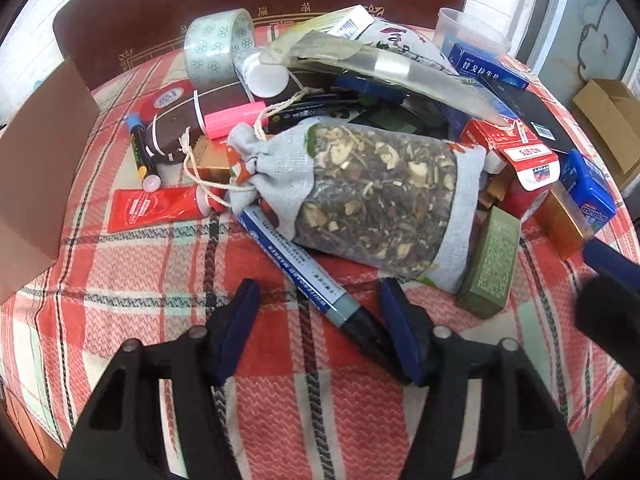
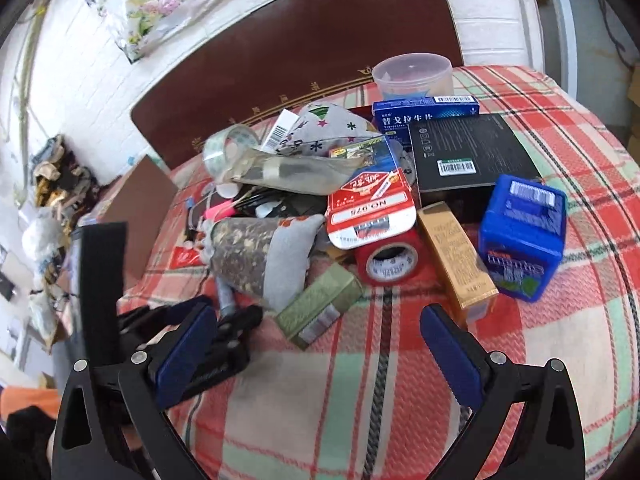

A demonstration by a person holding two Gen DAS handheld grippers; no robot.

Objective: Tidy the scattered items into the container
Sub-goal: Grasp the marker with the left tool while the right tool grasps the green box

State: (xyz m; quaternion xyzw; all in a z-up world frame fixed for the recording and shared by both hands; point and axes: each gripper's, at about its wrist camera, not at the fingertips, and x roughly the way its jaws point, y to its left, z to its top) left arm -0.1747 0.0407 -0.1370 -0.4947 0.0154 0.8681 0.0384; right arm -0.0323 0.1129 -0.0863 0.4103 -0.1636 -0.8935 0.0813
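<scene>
Clutter fills the middle of both views: a heap of small items on the red, white and green plaid cloth (image 1: 160,272) over the bench, none of it in the container yet. My left gripper (image 1: 320,300) sits at the lower centre of its frame, jaws apart, straddling the dark capped end of the blue-and-grey whiteboard marker (image 1: 296,256). That marker runs up under the grey cloth drawstring pouch of dried herbs (image 1: 360,192), which lies on its upper half. My right gripper (image 2: 320,328) hangs low in its frame, jaws wide and holding nothing, just below the olive-green small carton (image 2: 320,308) and the gold slim carton (image 2: 456,256).

The brown cardboard box flap (image 1: 40,184) at the left edge of the left view is, I judge, the container; I cannot see inside it.

Risks as I read them: closing on the marker's tapered cap may let it squirt out. Pulling it out could drag the pouch and tip the pile, sending the red tape roll (image 2: 388,260) or the blue Mentos tub (image 2: 520,232) rolling toward the cloth's edge. The two grippers are close, so a sideways swing could knock them together.
</scene>
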